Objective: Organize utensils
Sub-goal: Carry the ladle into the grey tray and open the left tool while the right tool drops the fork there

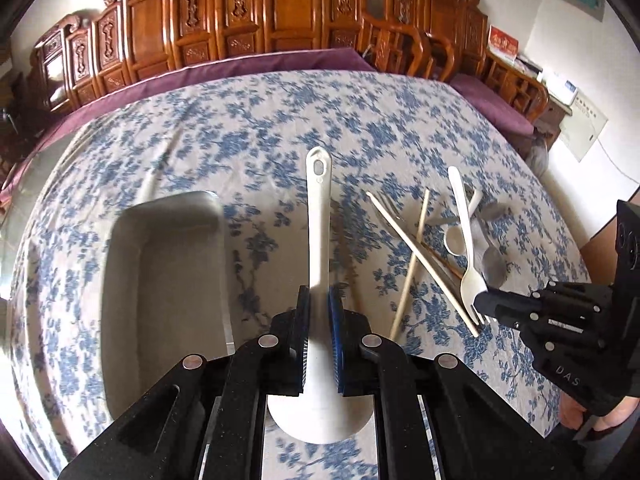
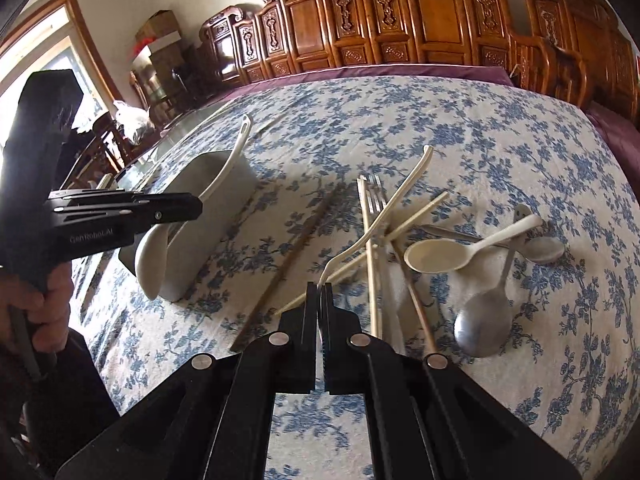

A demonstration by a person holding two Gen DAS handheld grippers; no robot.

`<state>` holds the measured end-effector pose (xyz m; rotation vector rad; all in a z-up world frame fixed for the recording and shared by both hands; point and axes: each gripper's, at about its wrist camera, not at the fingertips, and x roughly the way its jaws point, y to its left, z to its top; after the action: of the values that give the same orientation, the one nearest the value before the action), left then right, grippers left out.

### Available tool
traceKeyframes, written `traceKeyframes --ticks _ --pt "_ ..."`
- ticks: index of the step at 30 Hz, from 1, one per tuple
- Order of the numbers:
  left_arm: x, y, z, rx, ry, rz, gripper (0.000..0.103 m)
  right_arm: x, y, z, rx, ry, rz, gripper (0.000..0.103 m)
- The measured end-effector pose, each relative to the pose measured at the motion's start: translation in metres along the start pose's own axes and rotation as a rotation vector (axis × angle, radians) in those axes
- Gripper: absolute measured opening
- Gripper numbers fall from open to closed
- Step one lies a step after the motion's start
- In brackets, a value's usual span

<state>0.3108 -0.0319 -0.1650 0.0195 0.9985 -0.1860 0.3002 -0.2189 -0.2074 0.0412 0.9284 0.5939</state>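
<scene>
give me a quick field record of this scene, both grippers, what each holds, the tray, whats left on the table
left gripper: shut on white rice paddle, held above the table
right gripper: shut on tines of white plastic fork, in the pile
tray: grey, rectangular, left of the pile; inside appears bare
pile: chopsticks, metal fork, white spoon, metal spoon
apart from the pile: dark chopstick
surface: blue floral tablecloth
</scene>
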Motion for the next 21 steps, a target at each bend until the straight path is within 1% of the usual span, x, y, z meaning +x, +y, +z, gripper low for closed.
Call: traceKeyframes --ticks 4,7,11,13,16,18,21 --pt "-0.009 0.025 -0.001 -0.014 -0.019 -0.003 0.008 0.002 0.026 0.007 -0.041 0.0 0.001 0.003" --pt "-0.014 0.047 -0.001 -0.033 -0.034 -0.004 0.008 0.006 0.041 0.012 -0.048 0.0 0.015 0.003" --pt "-0.017 0.077 -0.002 -0.064 -0.045 0.003 0.008 0.012 0.07 0.023 -0.101 0.005 0.033 0.003" --pt "-0.012 0.09 -0.004 -0.073 -0.039 0.021 0.008 0.015 0.083 0.028 -0.121 0.006 0.045 0.003" --pt "-0.003 0.104 -0.009 -0.097 -0.021 0.026 0.008 0.021 0.099 0.034 -0.143 0.012 0.057 0.003" --pt "0.004 0.108 -0.013 -0.093 -0.006 0.04 0.008 0.025 0.109 0.037 -0.158 0.016 0.065 0.003" --pt "0.014 0.115 -0.017 -0.104 0.016 0.038 0.008 0.028 0.122 0.042 -0.177 0.015 0.081 0.003"
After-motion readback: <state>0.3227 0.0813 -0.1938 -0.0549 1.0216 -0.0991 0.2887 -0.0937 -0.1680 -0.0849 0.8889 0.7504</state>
